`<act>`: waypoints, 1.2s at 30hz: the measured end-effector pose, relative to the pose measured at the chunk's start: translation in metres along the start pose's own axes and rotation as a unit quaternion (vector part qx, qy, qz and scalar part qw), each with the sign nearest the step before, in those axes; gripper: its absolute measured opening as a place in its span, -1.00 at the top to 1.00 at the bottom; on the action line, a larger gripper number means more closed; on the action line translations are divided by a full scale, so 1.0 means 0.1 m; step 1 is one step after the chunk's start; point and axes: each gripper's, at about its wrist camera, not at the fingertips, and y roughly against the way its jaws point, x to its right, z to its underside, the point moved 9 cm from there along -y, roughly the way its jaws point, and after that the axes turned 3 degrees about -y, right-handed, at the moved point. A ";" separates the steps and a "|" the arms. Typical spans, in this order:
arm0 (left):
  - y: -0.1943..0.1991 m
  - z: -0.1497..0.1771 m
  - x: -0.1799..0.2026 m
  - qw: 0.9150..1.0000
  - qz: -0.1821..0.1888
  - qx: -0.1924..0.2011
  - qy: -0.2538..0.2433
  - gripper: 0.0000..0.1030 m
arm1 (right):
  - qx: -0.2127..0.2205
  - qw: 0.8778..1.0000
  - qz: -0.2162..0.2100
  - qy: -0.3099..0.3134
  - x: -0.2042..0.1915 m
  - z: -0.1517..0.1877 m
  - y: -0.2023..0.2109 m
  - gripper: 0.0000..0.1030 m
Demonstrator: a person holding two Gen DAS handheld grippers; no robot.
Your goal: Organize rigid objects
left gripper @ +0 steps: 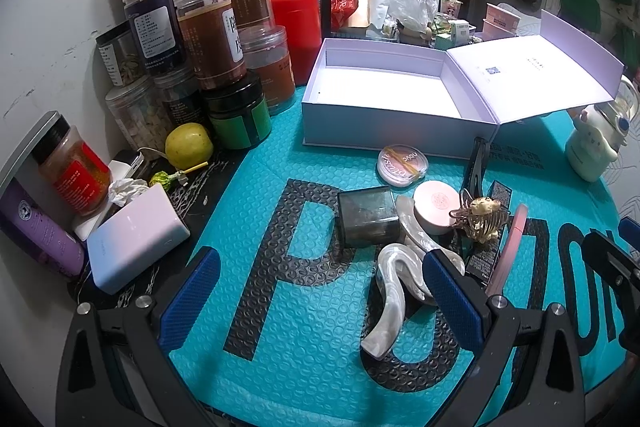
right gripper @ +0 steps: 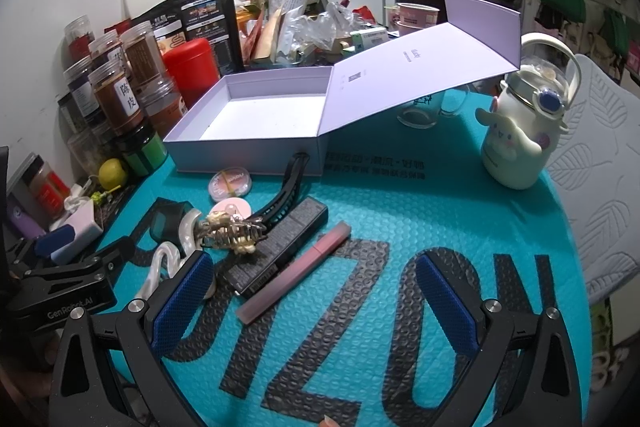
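- On the teal bubble mat [left gripper: 320, 163], a white box [left gripper: 384, 107] stands with its lid [left gripper: 532, 67] swung wide to the right and nothing showing inside it.
- Just in front of the box lies a cluster of small things: a clear round case [left gripper: 403, 163], a pink round compact [left gripper: 436, 202], a dark square case [left gripper: 367, 217], a pearly white hair clip [left gripper: 394, 291], a gold claw clip [left gripper: 482, 217], a black claw clip [right gripper: 286, 193], a flat black packet [right gripper: 280, 247] and a pink tube [right gripper: 294, 273].
- The gold claw clip rests against the black packet; the pink tube lies just beside that packet.
- Left gripper [left gripper: 320, 301]: fingers spread apart, holding nothing, hovering low over the mat, with the white hair clip next to its right finger [left gripper: 452, 303].
- Right gripper [right gripper: 316, 305]: fingers likewise released and empty, the pink tube's near end lying between them.
- Jars [left gripper: 208, 27] crowd the left edge of the table, with a yellow fruit [left gripper: 189, 146] beside them.
- A cream cartoon bottle [right gripper: 520, 131] stands to the right of the box.
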 end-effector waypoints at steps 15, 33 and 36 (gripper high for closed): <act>0.01 0.00 0.00 1.000 0.001 0.000 0.000 -1.00 | 0.001 1.000 0.000 0.001 0.00 0.00 0.01 -1.00; 0.04 0.04 0.00 1.000 0.002 -0.002 0.002 -1.00 | 0.000 1.000 0.001 0.003 -0.02 0.01 0.02 -1.00; 0.04 0.04 0.00 1.000 0.002 -0.002 0.002 -1.00 | 0.001 1.000 0.002 0.003 -0.02 0.01 0.02 -1.00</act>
